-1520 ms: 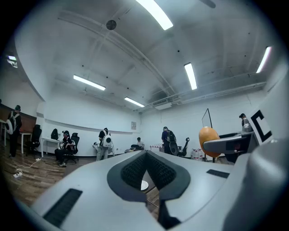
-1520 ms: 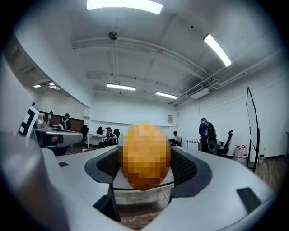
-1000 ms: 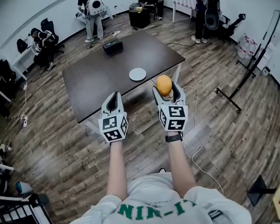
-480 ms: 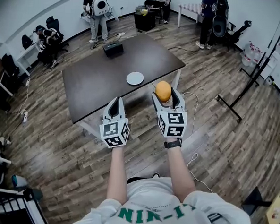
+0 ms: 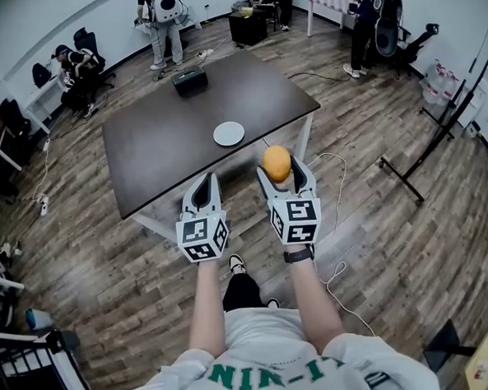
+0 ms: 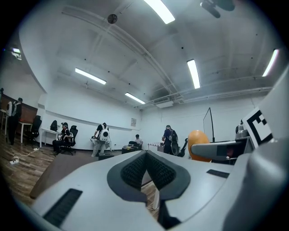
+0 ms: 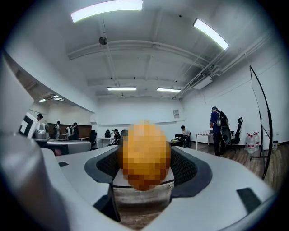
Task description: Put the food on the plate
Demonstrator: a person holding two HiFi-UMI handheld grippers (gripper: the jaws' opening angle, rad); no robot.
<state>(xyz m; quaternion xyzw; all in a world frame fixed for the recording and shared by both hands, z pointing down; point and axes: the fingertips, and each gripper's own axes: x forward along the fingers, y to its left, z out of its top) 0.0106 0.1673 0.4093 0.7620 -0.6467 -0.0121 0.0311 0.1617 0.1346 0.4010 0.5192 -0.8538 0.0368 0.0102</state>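
- While the person stands on the wood floor (image 5: 375,206) short of the table (image 5: 156,156), both grippers are held out in front, side by side and apart.
- Right gripper (image 5: 280,169): jaws stand partly open and are clamped on the food (image 5: 276,161). The right gripper view shows a pad bearing on each flank of it.
- Food: orange and oval, set upright between the pads, its top standing clear above the jaw tips.
- Location of food: in the air. In the head view it shows just off the table's near edge, by the right-hand leg (image 5: 307,134), touching neither table nor floor.
- Plate (image 5: 229,133): white and round, flat on the dark table top towards its near right side. It lies beyond the food and to its left, apart from it.
- Left gripper (image 5: 203,183): jaws closed tip to tip with nothing between them. The left gripper view shows the pads meeting at the tips, with a narrow V-shaped gap behind. It is held over the floor, to the left of the right gripper.
- Black box (image 5: 189,80): at the far end of the table, well apart from the plate.
- Surroundings: several people (image 5: 160,12) stand or sit along the far wall, and a white cable (image 5: 338,270) trails over the floor to the person's right.
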